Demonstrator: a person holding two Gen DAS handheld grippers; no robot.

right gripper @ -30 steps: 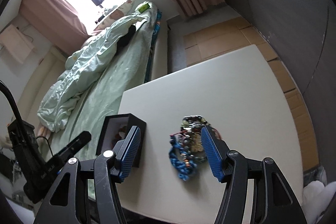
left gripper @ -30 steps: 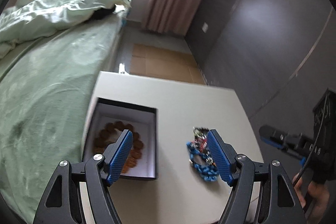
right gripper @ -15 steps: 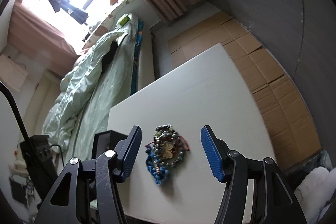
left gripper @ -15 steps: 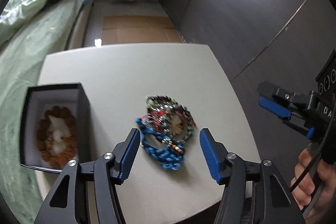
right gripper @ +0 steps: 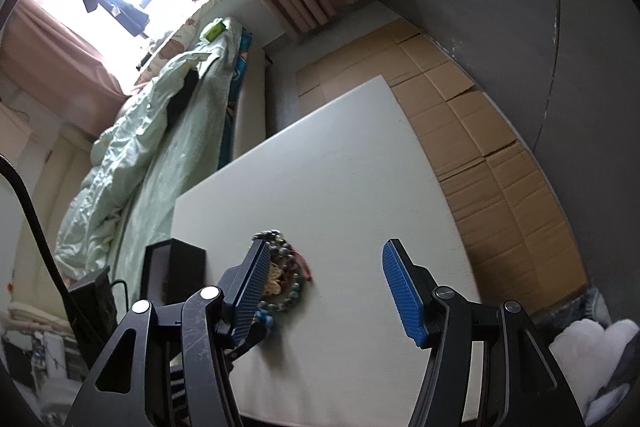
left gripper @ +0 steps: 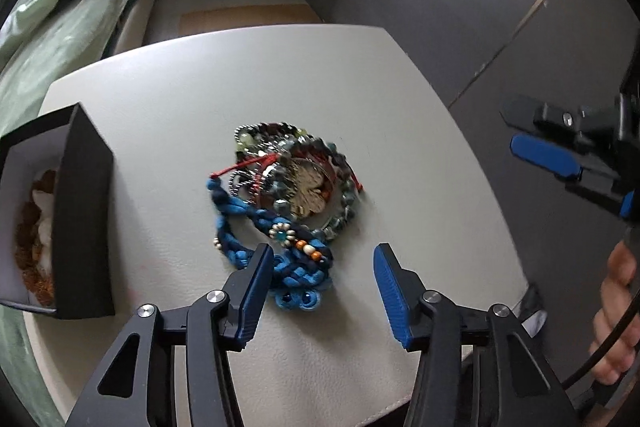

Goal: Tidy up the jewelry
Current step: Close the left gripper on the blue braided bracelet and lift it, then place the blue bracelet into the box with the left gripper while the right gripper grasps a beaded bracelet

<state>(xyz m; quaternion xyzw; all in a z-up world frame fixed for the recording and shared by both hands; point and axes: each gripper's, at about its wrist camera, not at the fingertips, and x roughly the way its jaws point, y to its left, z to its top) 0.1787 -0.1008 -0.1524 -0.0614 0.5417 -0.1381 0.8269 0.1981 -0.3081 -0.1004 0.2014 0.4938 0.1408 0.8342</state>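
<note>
A tangled pile of jewelry (left gripper: 286, 195) lies near the middle of the white table (left gripper: 360, 99): a blue braided cord piece (left gripper: 256, 223), dark and green bead strands, a red cord and a gold clover-shaped pendant (left gripper: 308, 193), too interlaced to count the separate items. Just left of the pile stands an open black box (left gripper: 82, 219), cut off by the frame edge, holding a brown beaded bracelet (left gripper: 30, 247) only partly seen. The left gripper (left gripper: 320, 279) hovers at the pile's near edge; its jaws have just been closing but stand apart, with only the blue cord's end between them, not pinched. The right gripper (right gripper: 324, 283) sits right of the pile, jaws apart on bare table, its left finger hiding part of the pile. Left of the pile, past the box, is a green bed (right gripper: 160, 147)
</note>
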